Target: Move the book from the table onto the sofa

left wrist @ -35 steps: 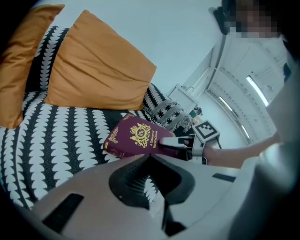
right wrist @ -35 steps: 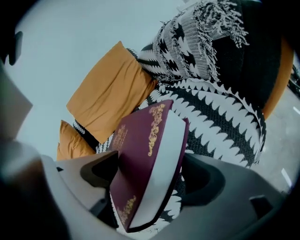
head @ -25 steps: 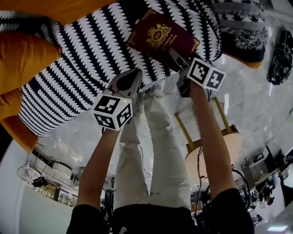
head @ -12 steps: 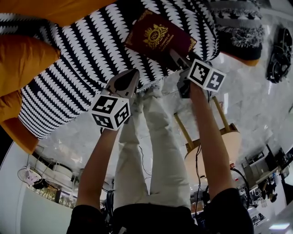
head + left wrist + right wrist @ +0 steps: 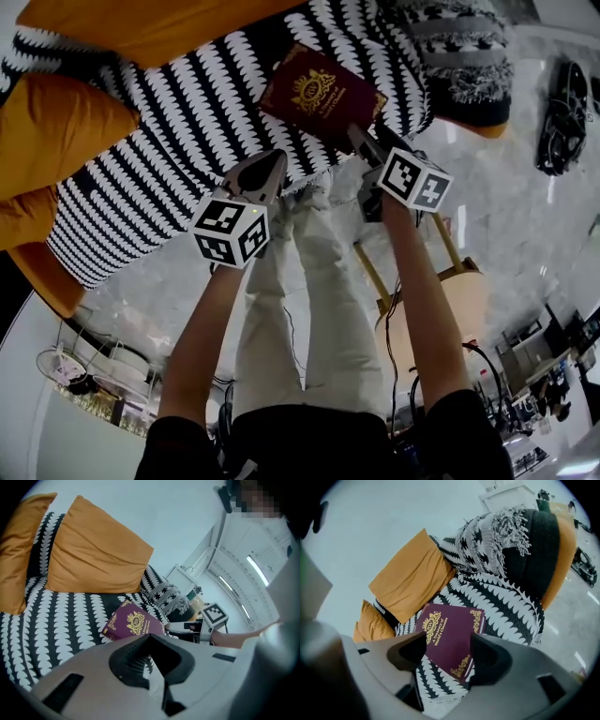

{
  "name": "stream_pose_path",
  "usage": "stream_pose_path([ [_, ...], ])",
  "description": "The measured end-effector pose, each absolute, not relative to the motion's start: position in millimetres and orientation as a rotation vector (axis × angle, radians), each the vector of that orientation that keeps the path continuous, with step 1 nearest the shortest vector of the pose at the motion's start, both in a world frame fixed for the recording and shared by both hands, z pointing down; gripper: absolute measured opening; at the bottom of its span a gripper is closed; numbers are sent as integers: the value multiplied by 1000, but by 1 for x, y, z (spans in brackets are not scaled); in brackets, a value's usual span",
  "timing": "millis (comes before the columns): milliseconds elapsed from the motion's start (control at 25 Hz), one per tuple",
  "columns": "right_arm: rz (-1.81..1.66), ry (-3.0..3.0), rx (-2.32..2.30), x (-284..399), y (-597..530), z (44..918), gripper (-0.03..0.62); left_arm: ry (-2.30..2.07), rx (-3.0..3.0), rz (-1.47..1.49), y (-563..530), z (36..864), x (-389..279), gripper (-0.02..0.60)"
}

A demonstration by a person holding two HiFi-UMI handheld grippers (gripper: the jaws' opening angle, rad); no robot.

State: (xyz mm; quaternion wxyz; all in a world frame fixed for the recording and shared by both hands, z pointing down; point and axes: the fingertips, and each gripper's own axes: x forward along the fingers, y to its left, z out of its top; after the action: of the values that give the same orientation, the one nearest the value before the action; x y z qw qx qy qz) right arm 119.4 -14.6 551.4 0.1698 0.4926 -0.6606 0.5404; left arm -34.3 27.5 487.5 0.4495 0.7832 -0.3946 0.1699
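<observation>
The dark red book (image 5: 319, 94) with gold print lies flat on the sofa's black-and-white cover (image 5: 169, 141). My right gripper (image 5: 364, 141) hovers just off the book's near edge. It is open and its jaws have just been closing. In the right gripper view the book (image 5: 450, 637) shows in the gap of the right gripper (image 5: 447, 645), with no pad pressing on it. My left gripper (image 5: 270, 161) is shut and empty, to the left and short of the book. In the left gripper view the left gripper (image 5: 154, 674) sits below the book (image 5: 133, 623).
Orange cushions (image 5: 56, 131) lean at the sofa's left and back. A fringed patterned blanket (image 5: 459, 47) drapes over the right armrest. A round wooden stool (image 5: 441, 300) stands on the marble floor under my right arm. Black cables (image 5: 562, 103) lie at the far right.
The right gripper has drawn back a little from the book's near edge. The book stays where it lay on the sofa. The left gripper remains shut.
</observation>
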Motion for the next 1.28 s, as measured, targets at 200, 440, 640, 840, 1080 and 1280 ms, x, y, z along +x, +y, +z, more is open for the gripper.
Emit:
stream_pose_path([
  [200, 1475, -1956, 1391, 123, -14, 513, 220, -985, 1936, 410, 29, 463, -23, 17],
  [440, 1387, -2076, 1415, 115, -33, 460, 75, -975, 2015, 428, 13, 428, -21, 17],
  [640, 1349, -2142, 1386, 88, -37, 396, 37, -1031, 2010, 389, 0, 374, -46, 17],
  [840, 1263, -2258, 1390, 86, -49, 335, 17, -1020, 2055, 379, -2, 332, -42, 15],
  [1080, 1185, -2352, 1388, 81, -49, 269, 16, -971, 2118, 369, 2, 280, -39, 17],
  [1280, 1113, -2426, 1388, 72, -49, 221, 15, -971, 2199, 306, -11, 234, -38, 17],
])
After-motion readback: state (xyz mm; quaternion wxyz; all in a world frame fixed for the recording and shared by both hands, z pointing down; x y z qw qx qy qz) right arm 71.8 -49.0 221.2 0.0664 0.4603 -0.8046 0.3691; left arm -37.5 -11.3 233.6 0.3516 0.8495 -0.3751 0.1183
